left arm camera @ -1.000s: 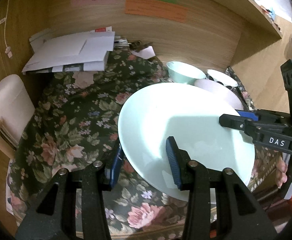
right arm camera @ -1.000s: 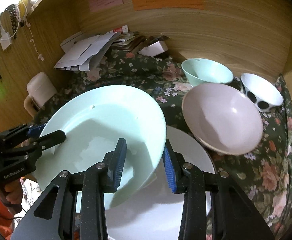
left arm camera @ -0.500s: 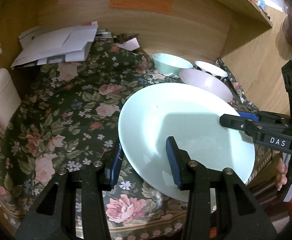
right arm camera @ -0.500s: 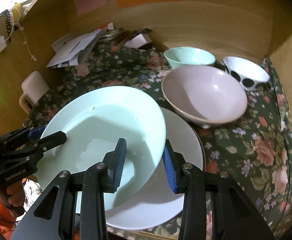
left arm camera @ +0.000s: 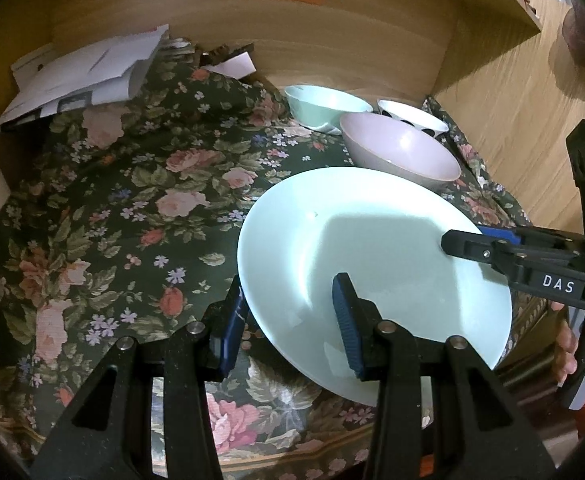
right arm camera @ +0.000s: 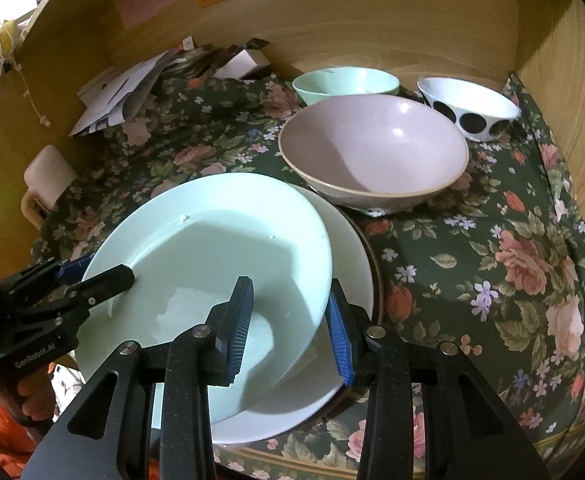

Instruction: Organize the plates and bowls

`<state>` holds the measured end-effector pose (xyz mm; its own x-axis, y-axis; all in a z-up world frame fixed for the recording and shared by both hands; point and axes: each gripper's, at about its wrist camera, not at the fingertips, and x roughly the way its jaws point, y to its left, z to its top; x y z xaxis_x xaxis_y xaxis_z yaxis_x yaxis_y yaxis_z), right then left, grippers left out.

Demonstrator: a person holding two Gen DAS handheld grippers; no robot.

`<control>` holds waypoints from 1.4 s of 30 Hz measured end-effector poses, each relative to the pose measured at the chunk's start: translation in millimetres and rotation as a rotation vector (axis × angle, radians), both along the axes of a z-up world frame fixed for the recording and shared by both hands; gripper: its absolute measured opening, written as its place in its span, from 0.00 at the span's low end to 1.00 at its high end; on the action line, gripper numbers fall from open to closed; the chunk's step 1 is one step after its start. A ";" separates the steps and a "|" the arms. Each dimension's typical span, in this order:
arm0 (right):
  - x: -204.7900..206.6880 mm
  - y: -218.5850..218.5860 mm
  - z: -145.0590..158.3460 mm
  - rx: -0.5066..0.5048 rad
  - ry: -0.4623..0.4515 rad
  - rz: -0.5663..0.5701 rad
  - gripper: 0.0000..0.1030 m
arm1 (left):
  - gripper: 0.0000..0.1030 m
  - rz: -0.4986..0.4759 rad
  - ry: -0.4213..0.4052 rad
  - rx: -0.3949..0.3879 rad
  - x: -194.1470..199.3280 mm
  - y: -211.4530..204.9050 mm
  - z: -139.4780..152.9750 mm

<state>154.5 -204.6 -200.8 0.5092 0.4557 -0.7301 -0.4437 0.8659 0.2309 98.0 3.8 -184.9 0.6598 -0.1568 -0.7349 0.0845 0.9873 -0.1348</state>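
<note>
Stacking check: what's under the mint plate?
Under the mint plate lies a white plate, with a dark rim below it. Most of the white plate is covered.

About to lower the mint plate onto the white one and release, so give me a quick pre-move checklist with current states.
1. Left gripper grips the round pale mint-green plate at its rim: ok, one finger above, one below.
2. Right gripper grips the opposite rim: ok, fingers either side of the edge.
3. Round white plate sits underneath as the target: ok, partly covered by the mint plate.
4. Mint plate centred over it: not ok, it sits offset towards the left gripper's side and tilted.
5. Mint plate already touching the white one: cannot tell.
6. Large pale pink bowl clear of the drop: cannot tell, it sits close behind the white plate.
</note>
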 end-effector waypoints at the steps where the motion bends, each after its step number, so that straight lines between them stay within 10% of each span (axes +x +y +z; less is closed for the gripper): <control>1: 0.4 -0.3 -0.9 0.001 0.003 -0.001 0.32 | 0.41 0.000 0.004 -0.003 1.3 0.0 -1.3; 26: -1.1 -7.1 -8.3 0.008 0.030 -0.022 0.32 | 0.41 -0.025 0.050 -0.002 11.4 0.2 -18.4; 42: 3.5 -28.5 21.1 0.017 -0.068 -0.082 0.33 | 0.56 -0.045 -0.052 0.039 20.3 -0.8 30.3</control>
